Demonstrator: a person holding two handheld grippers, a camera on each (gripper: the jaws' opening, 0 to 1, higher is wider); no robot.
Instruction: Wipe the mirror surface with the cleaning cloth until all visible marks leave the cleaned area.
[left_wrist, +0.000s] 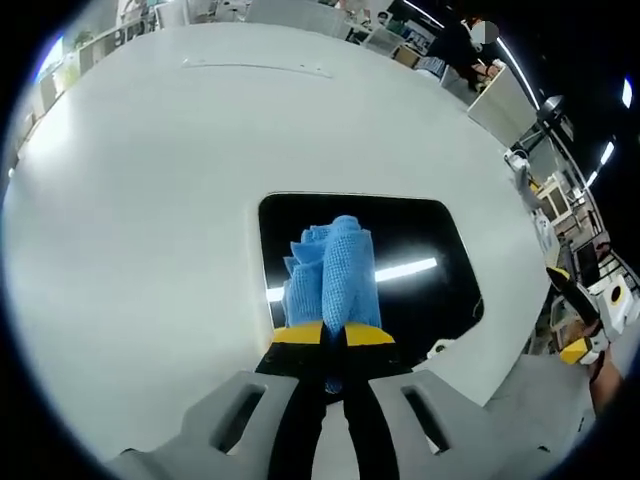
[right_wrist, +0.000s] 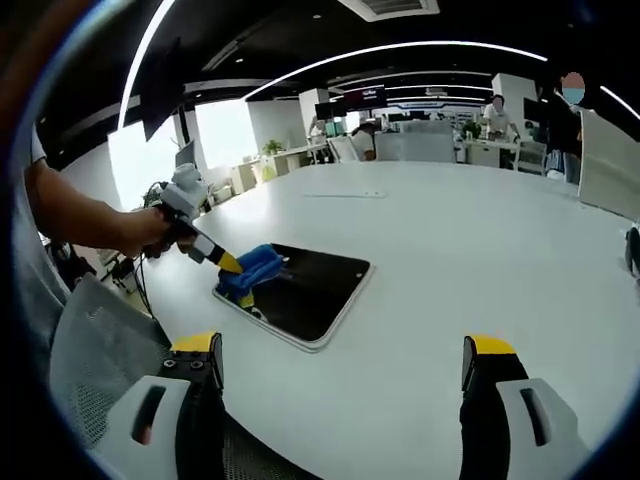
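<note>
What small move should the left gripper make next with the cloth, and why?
Probably sweep the blue cloth forward across the mirror. The left gripper is shut on the cloth, which sits at the mirror's near edge, so most of the dark glass lies ahead, unwiped.

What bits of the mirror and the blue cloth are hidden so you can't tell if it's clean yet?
- Left gripper view: mirror under the blue cloth is covered; its near edge sits behind the left gripper.
- Right gripper view: mirror too small for marks to be seen; the cloth hides its left corner.
</note>
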